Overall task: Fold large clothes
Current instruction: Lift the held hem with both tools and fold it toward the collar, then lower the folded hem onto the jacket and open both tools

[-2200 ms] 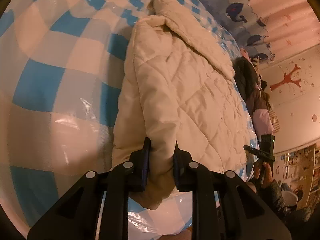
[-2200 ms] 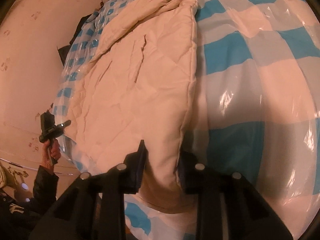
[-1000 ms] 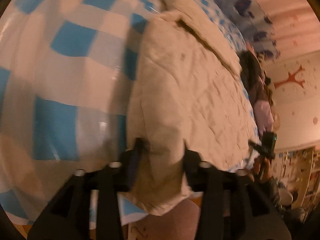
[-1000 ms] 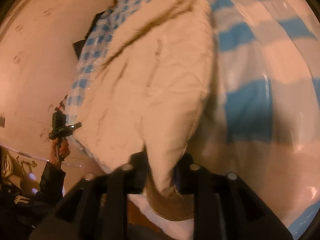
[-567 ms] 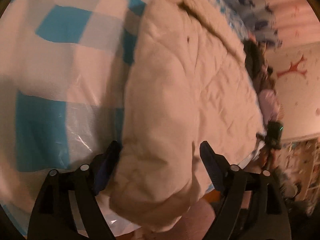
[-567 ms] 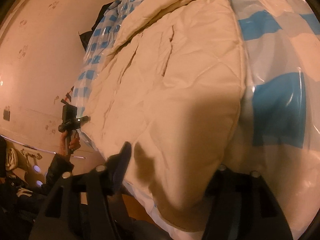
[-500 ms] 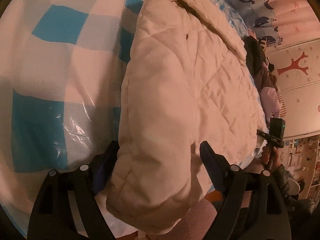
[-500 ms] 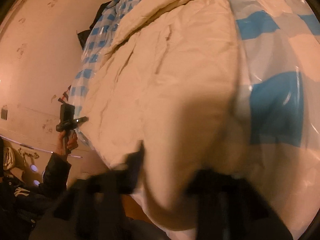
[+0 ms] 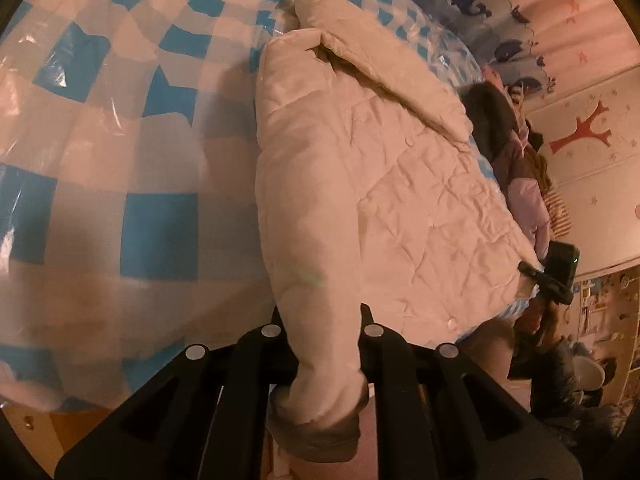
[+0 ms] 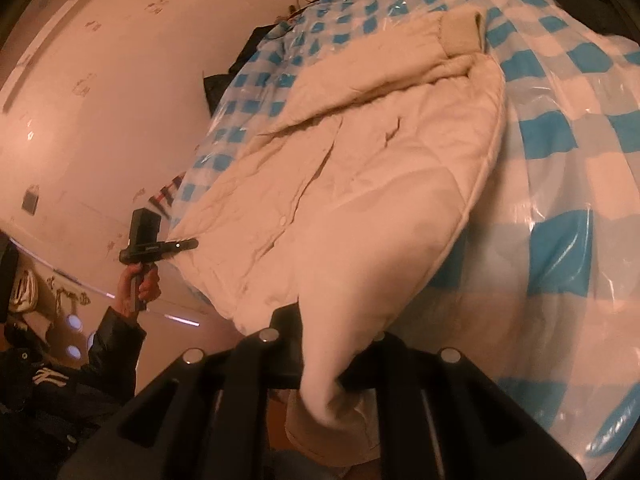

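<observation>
A cream quilted jacket [image 9: 400, 200] lies spread on a table covered with a blue and white checked cloth [image 9: 120, 140]. My left gripper [image 9: 322, 320] is shut on the jacket's left edge near the hem and lifts it, with the sleeve cuff [image 9: 320, 428] hanging below the fingers. The jacket also shows in the right wrist view [image 10: 360, 168]. My right gripper [image 10: 332, 332] is shut on the jacket's right edge near the hem, and a cuff [image 10: 332, 432] hangs below. Each gripper shows small in the other's view, held in a hand.
The cloth has a shiny clear plastic cover [image 10: 568, 208]. Dark and pink clothes [image 9: 516, 152] are piled at the table's far right end. A wall with tree decals [image 9: 584, 132] stands beyond. The table's front edge [image 9: 32, 420] lies just under the left gripper.
Both grippers opened wide around the jacket's hem edges half a second ago, then closed again on the edges. They now hold the fabric raised, farther back from the table.
</observation>
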`<state>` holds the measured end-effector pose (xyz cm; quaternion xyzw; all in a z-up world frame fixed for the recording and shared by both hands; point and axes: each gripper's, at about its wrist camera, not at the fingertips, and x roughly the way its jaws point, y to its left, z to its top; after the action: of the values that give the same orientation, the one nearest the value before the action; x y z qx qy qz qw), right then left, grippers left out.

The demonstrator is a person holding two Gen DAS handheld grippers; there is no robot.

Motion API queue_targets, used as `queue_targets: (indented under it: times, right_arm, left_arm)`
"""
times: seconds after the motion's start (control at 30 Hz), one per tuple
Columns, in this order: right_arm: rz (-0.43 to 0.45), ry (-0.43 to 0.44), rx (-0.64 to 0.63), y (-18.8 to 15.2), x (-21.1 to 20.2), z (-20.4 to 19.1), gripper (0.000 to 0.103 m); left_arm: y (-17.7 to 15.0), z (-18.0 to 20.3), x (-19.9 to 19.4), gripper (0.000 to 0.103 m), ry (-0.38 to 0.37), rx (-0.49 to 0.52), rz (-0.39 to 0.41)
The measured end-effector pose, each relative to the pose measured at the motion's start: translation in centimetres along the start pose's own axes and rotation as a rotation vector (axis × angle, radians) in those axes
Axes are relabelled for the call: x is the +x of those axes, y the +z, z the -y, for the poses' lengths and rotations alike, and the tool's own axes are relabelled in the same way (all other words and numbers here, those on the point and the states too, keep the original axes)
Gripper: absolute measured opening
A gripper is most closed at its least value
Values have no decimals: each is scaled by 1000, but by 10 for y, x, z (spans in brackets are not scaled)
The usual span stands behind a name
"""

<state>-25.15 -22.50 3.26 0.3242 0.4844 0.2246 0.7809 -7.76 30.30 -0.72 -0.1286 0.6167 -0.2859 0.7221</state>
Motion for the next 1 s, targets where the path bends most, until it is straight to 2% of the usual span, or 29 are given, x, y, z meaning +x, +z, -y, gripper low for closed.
queue_targets:
  times: [0.1,0.2,0.27,0.3,0.33,0.37,0.43,0.5,0.53,0.57,0.63,0.7,0.83,1.0]
  right_arm:
    - [-15,3,7,-9,-2,2,11]
    - [-78,-30,38,-22,9,17,12]
    - [-116,-55,70,-26,18,28,13]
    - [-129,-74,89,-28,23,36,18]
    - [-146,-85,113,-29,27,42,20]
    - [-159,-92,130,-29,29,46,26]
    - [-178,-102,138,-28,33,48,31]
    - [-192,-105,105,-28,35,40,31]
    - [-186,-98,91,-28,35,36,27]
    - [-161,-83,83,-28,31,32,17]
    - [-107,-50,79,-28,23,27,13]
    - [-61,-20,78,-29,16,21,12]
    - [19,51,69,-32,-3,4,12]
    - [97,150,70,-46,-35,-12,12]
  left_arm:
    - [-13,-1,-3,9,-16,3,-19]
    - [-24,-14,13,9,-11,-28,-55]
    - [-27,-23,28,14,-13,-52,-79]
    - [-28,-27,36,16,-12,-62,-97]
    - [-29,-32,43,25,-1,-73,-110]
    - [-31,-37,47,37,5,-83,-119]
    - [-33,-43,54,50,21,-93,-133]
    - [-38,-43,56,50,17,-83,-131]
    - [-39,-41,56,39,1,-71,-115]
    - [-41,-39,55,19,-18,-70,-101]
    - [-44,-36,48,13,-29,-64,-76]
    - [-46,-29,40,10,-26,-45,-55]
    - [-46,-4,10,9,-72,-12,11]
    - [-66,15,-30,8,-133,20,62]
